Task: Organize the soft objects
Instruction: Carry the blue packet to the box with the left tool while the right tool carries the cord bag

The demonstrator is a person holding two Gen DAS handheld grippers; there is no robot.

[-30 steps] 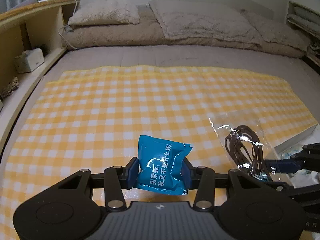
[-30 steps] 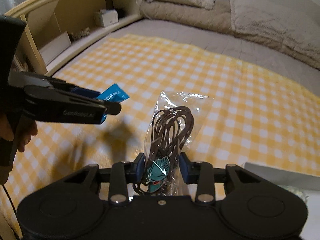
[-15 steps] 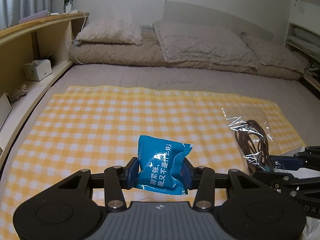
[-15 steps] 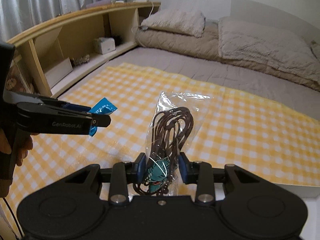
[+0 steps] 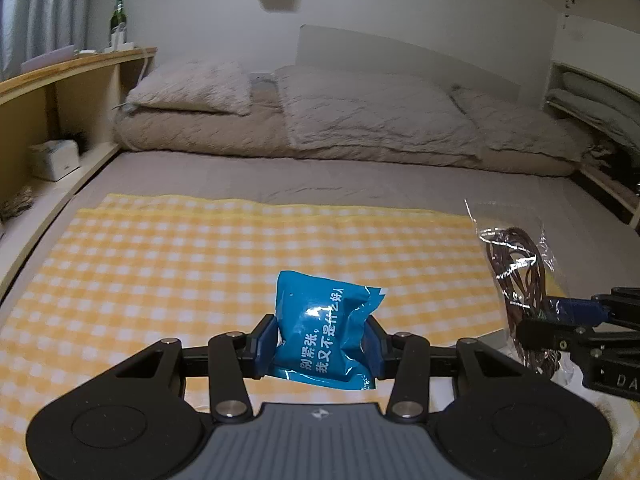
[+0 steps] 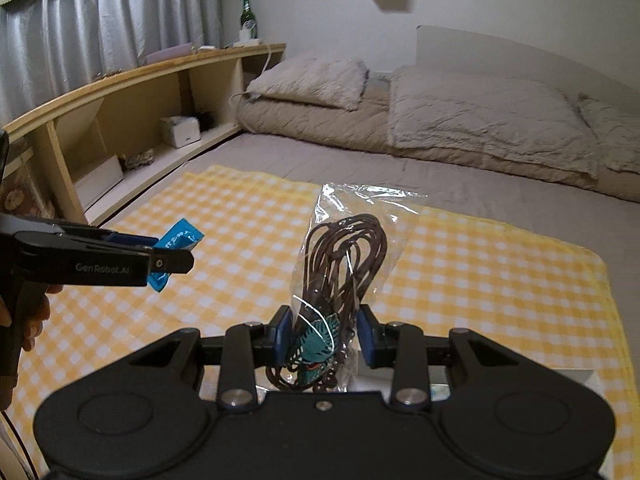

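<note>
My left gripper (image 5: 321,340) is shut on a blue foil packet (image 5: 325,330) with white print, held above the yellow checked cloth (image 5: 180,264). My right gripper (image 6: 325,338) is shut on a clear plastic bag of coiled brown cord (image 6: 344,272) with a teal leaf tag at its lower end. In the left wrist view that bag (image 5: 516,276) hangs at the right, pinched by the right gripper (image 5: 538,322). In the right wrist view the left gripper (image 6: 170,258) comes in from the left with the blue packet (image 6: 176,246).
The checked cloth (image 6: 480,280) lies on a grey bed (image 5: 360,184), with pillows and a folded quilt (image 5: 360,116) at its head. A wooden shelf unit (image 6: 120,120) runs along the left. A white box (image 6: 436,382) lies just behind the right gripper.
Both grippers have risen with their loads and tilted up, so more of the wall and bedhead shows. The cloth looks farther below. Neither grip has changed.
</note>
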